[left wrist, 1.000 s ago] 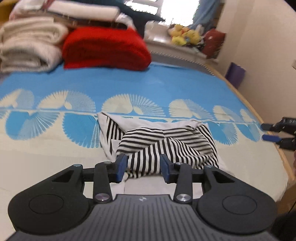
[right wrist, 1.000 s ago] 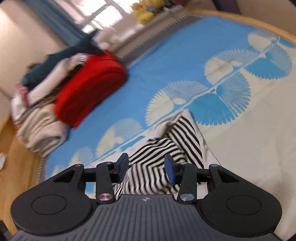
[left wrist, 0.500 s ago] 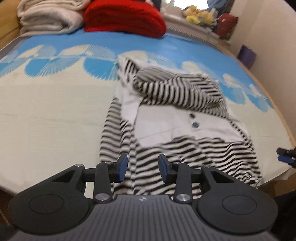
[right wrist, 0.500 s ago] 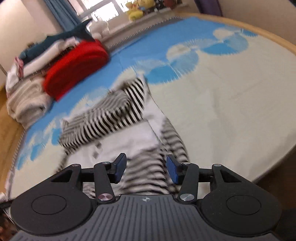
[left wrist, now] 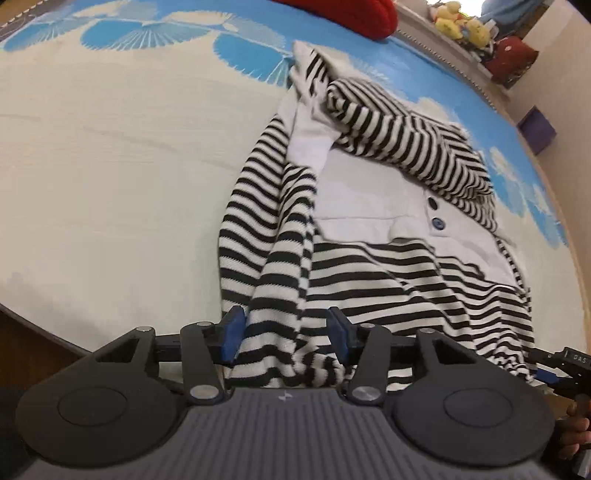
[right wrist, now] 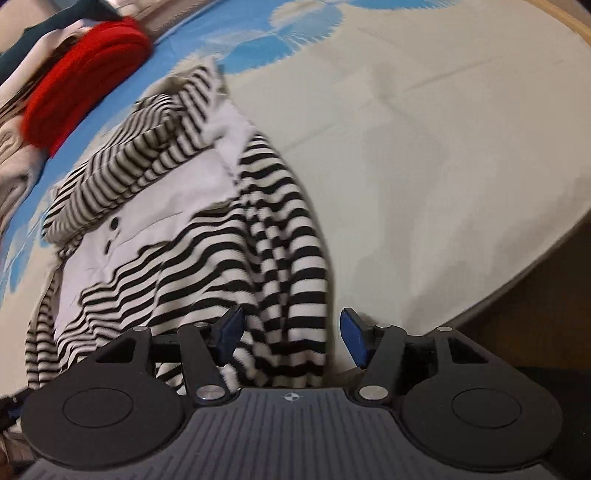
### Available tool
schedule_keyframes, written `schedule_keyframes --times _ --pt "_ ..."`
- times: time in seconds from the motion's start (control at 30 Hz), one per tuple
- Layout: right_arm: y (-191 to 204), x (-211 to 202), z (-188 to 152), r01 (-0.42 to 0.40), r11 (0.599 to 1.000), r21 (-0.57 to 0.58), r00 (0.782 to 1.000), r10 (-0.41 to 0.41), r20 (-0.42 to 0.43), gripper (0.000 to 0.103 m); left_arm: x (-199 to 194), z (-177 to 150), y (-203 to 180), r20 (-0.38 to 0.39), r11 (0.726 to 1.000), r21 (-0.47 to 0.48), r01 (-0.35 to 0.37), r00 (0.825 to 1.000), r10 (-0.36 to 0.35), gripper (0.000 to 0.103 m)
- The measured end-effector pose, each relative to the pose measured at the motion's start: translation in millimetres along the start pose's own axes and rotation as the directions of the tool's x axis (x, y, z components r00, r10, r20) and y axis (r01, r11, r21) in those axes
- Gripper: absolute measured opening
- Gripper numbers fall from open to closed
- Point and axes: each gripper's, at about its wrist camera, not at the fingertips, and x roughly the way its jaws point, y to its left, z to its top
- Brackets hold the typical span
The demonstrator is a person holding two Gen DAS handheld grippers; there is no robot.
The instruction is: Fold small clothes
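Note:
A black-and-white striped hooded top (left wrist: 369, 236) with a white chest panel and two dark buttons lies on the bed, hood at the far end, hem at the near edge. It also shows in the right wrist view (right wrist: 207, 229). My left gripper (left wrist: 284, 336) is open, its blue pads either side of the hem's left corner. My right gripper (right wrist: 291, 334) is open around the hem's right corner. The right gripper's tips show at the right edge of the left wrist view (left wrist: 554, 369).
The bed cover (left wrist: 110, 166) is cream with blue fan patterns. A red folded blanket (right wrist: 81, 96) and stacked pale linens (right wrist: 14, 162) lie at the far end. Soft toys (left wrist: 458, 22) sit on the sill. The bed's wooden edge (right wrist: 535, 280) is close below the grippers.
Both grippers have drawn back from the hood to the near hem at the bed edge. The top now lies stretched out lengthwise. Both jaws stand a little wider.

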Motion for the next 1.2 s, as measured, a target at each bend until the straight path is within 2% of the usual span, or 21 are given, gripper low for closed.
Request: schedule_keyframes --times 0.17,0.3,0.4,0.43,0.5,0.53,0.57,0.6,0.63,0.73,0.8,0.9,0.97,1.03,1.1,1.2 --pt "4.1 13.3 -0.8 0.014 1.0 -0.018 1.0 -0.014 -0.023 0.06 12.3 0.9 2.7 -0.025 0.998 -0.018 -0.062 0.998 0.061 0.054" --pt "9.7 16.9 -4.4 0.028 0.999 -0.043 0.999 -0.029 -0.014 0.065 23.7 -1.3 7.9 -0.064 0.997 -0.052 -0.065 0.996 0.061 0.054" --pt "13.5 16.6 -7.1 0.027 0.997 -0.075 1.0 -0.028 -0.012 0.064 27.7 -3.6 6.5 -0.064 0.996 -0.054 -0.077 0.995 0.074 0.054" --pt "14.6 16.5 -8.3 0.019 0.996 -0.085 1.0 -0.02 -0.014 0.057 28.2 -4.1 5.0 -0.061 0.996 -0.047 -0.08 0.995 0.077 0.054" --pt "18.3 16.4 -11.4 0.004 0.993 -0.115 1.0 -0.006 -0.016 0.045 28.7 -5.3 2.2 -0.054 0.996 -0.031 -0.088 0.995 0.086 0.047" --pt "20.1 15.9 -12.6 -0.003 0.991 -0.132 1.0 0.001 -0.016 0.03 28.3 -6.3 1.3 -0.053 0.996 -0.023 -0.086 0.995 0.085 0.031" --pt "20.9 15.1 -13.1 -0.014 0.99 -0.142 1.0 0.011 -0.017 0.02 27.8 -6.9 0.2 -0.055 0.998 -0.014 -0.068 0.996 0.067 0.013" --pt "20.0 13.4 -12.7 -0.023 0.99 -0.14 1.0 0.021 -0.015 0.011 25.1 -7.3 -0.6 -0.049 0.998 -0.009 -0.055 0.997 0.055 0.011" --pt "18.2 9.7 -11.3 -0.035 0.991 -0.127 0.999 0.035 -0.002 0.009 20.6 -7.3 -3.2 -0.025 0.998 0.001 -0.064 0.998 0.064 0.009" --pt "11.6 -10.7 -4.2 -0.089 0.994 -0.066 0.993 0.094 0.069 0.009 -1.9 -8.6 -6.9 0.059 0.999 0.015 -0.05 0.997 0.049 0.008" --pt "9.5 -19.8 -2.9 -0.088 0.995 -0.056 0.991 0.093 0.092 0.009 -10.0 -9.5 -6.5 0.073 0.999 0.014 -0.037 0.997 0.035 0.008" --pt "1.2 -11.2 -5.2 -0.063 0.998 -0.018 0.997 0.063 0.032 0.01 2.5 -11.8 0.2 -0.017 0.999 -0.023 -0.042 0.999 0.041 0.014" --pt "-2.8 0.7 -7.6 -0.041 0.999 -0.001 0.999 0.041 -0.028 0.016 14.9 -14.7 6.3 -0.088 0.996 -0.06 -0.063 0.994 0.057 0.038" --pt "-1.5 4.9 -9.6 -0.011 1.0 -0.015 0.999 0.01 -0.039 0.032 17.5 -16.2 7.3 -0.092 0.995 -0.056 -0.08 0.993 0.075 0.04" --pt "0.5 7.0 -11.5 0.007 1.0 -0.031 0.999 -0.009 -0.047 0.039 17.8 -16.0 5.4 -0.089 0.996 -0.042 -0.082 0.993 0.078 0.04" --pt "2.7 10.1 -17.2 0.013 0.999 -0.043 0.998 -0.016 -0.058 0.04 18.2 -16.5 3.9 -0.086 0.996 -0.033 -0.085 0.993 0.082 0.04"
